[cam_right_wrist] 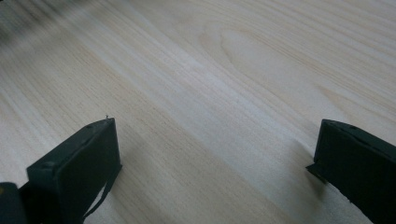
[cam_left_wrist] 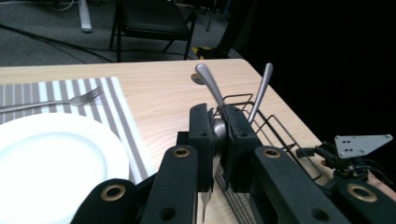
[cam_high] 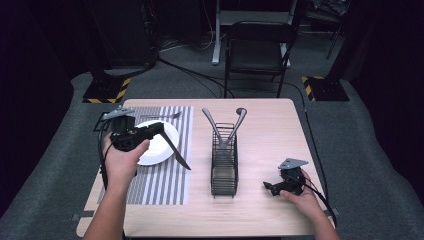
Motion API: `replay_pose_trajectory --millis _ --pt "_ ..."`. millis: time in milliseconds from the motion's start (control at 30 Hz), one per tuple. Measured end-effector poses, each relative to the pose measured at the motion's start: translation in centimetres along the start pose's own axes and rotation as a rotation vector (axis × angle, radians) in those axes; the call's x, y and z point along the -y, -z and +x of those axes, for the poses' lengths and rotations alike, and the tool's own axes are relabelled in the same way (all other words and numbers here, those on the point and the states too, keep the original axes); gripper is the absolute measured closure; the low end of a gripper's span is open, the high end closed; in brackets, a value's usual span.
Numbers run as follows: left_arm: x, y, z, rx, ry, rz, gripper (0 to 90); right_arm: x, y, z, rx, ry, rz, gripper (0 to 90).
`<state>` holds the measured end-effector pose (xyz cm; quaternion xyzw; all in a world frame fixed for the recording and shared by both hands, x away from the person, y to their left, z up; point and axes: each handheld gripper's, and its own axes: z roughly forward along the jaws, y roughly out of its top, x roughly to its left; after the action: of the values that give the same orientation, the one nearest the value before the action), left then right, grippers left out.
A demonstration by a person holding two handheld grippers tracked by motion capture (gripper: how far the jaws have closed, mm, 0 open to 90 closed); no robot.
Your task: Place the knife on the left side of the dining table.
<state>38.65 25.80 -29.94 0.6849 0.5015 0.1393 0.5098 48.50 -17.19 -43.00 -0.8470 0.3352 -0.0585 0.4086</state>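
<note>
The wooden table (cam_high: 270,150) carried a grey-and-white striped placemat (cam_high: 165,180) on its 9 o'clock side, with a white plate (cam_high: 159,147) on the mat and a fork (cam_high: 161,116) lying at the plate's 12 o'clock. A black wire caddy (cam_high: 224,167) stood at the table's centre, holding two metal utensils whose handles (cam_high: 212,122) splayed out toward 12 o'clock. The left gripper (cam_left_wrist: 217,140), held over the plate, was clamped on a silver utensil (cam_left_wrist: 217,128); its thin metal end hung below the jaws, its kind indeterminate. The right gripper (cam_high: 270,187) rested on bare table at the caddy's 4 o'clock, jaws spread wide with nothing between them.
</note>
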Motion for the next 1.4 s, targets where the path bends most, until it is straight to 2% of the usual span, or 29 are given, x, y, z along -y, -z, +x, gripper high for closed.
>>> replay_pose_trajectory --millis 433,467,900,933,967,1033,1100,1400 --pt "1.8 -0.5 2.6 -0.056 0.043 0.02 83.4 0.0 0.0 0.0 0.006 0.009 -0.006 0.0" --pt "2.0 -0.6 2.7 -0.06 0.049 0.025 83.5 0.0 0.0 0.0 -0.003 -0.002 0.001 0.0" --pt "3.6 -1.4 4.6 -0.08 0.092 0.039 83.4 0.0 0.0 0.0 -0.001 -0.001 0.0 0.0" --pt "3.7 -1.5 4.6 -0.084 0.106 0.039 83.4 0.0 0.0 0.0 -0.001 -0.001 0.001 0.0" --pt "3.8 -1.5 4.8 -0.087 0.099 0.042 83.4 0.0 0.0 0.0 -0.001 -0.001 0.001 0.0" --pt "4.1 -1.4 5.1 -0.087 0.114 0.029 83.4 0.0 0.0 0.0 -0.001 -0.001 0.0 0.0" --pt "4.3 -1.2 5.5 -0.099 0.111 0.027 83.2 0.0 0.0 0.0 -0.001 -0.001 0.0 0.0" --pt "5.8 -0.3 7.9 -0.175 0.174 0.007 79.7 0.0 0.0 0.0 -0.001 -0.001 0.0 0.0"
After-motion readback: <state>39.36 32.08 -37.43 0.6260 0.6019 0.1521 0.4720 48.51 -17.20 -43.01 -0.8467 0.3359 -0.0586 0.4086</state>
